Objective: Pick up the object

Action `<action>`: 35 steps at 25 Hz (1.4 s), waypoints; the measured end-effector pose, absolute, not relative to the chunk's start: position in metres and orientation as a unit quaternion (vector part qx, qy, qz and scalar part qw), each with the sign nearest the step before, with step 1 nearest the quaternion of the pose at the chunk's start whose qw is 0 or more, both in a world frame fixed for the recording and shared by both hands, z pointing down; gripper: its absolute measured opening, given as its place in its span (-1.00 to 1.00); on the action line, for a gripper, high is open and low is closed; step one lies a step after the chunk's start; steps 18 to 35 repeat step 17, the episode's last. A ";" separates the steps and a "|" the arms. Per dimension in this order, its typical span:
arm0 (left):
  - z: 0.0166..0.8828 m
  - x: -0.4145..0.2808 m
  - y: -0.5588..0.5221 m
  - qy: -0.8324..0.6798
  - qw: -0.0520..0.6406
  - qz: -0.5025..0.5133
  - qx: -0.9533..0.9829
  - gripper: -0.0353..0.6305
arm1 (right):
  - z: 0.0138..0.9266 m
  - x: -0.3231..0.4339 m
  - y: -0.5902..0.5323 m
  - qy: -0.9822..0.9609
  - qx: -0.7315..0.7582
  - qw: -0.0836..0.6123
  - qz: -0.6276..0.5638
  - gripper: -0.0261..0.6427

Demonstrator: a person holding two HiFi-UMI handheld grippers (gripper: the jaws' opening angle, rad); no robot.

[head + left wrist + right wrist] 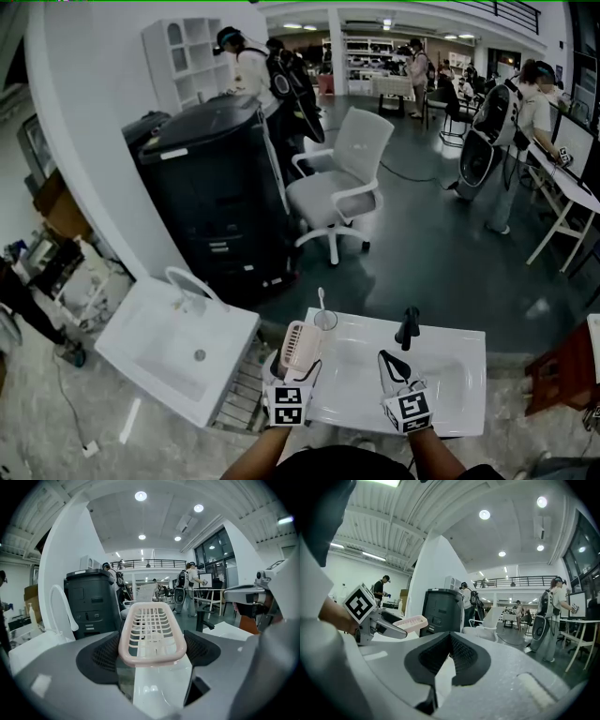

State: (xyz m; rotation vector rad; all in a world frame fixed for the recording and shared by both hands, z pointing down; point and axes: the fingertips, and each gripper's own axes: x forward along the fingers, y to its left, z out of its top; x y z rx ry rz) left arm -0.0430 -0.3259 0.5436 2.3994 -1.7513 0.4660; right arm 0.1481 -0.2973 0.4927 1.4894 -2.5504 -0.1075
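Clamped basket (151, 620) in left hand-held gripper (152, 649) at left rim of sink (366, 319); held right hand-held gripper (387, 358) shut, empty, over open basin (450, 380).

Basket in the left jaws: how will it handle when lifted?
The basket looks like thin openwork plastic, so it is probably light and fairly stiff. Its smooth rounded rim may slip or flex under a hard squeeze.

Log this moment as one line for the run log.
left gripper: shut on pink basket, at white sink's left edge | right gripper: shut, empty
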 end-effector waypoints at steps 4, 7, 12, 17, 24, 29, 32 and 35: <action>0.546 -0.041 -0.325 -0.581 0.070 0.155 0.796 0.47 | 0.490 0.150 -0.298 -0.859 0.502 0.091 -0.040 -0.92; 0.545 -0.041 -0.323 -0.581 0.070 0.154 0.796 0.47 | 0.485 0.154 -0.299 -0.858 0.505 0.090 -0.042 -0.92; 0.541 -0.042 -0.322 -0.583 0.077 0.141 0.796 0.47 | 0.481 0.156 -0.302 -0.857 0.506 0.085 -0.041 -0.92; 0.530 -0.043 -0.322 -0.584 0.076 0.127 0.798 0.47 | 0.478 0.157 -0.303 -0.858 0.506 0.077 -0.041 -0.92; 0.530 -0.043 -0.322 -0.584 0.076 0.127 0.798 0.47 | 0.478 0.157 -0.303 -0.858 0.506 0.077 -0.041 -0.92; 0.530 -0.043 -0.322 -0.584 0.076 0.127 0.798 0.47 | 0.478 0.157 -0.303 -0.858 0.506 0.077 -0.041 -0.92; 0.530 -0.043 -0.322 -0.584 0.076 0.127 0.798 0.47 | 0.478 0.157 -0.303 -0.858 0.506 0.077 -0.041 -0.92; 0.530 -0.043 -0.322 -0.584 0.076 0.127 0.798 0.47 | 0.478 0.157 -0.303 -0.858 0.506 0.077 -0.041 -0.92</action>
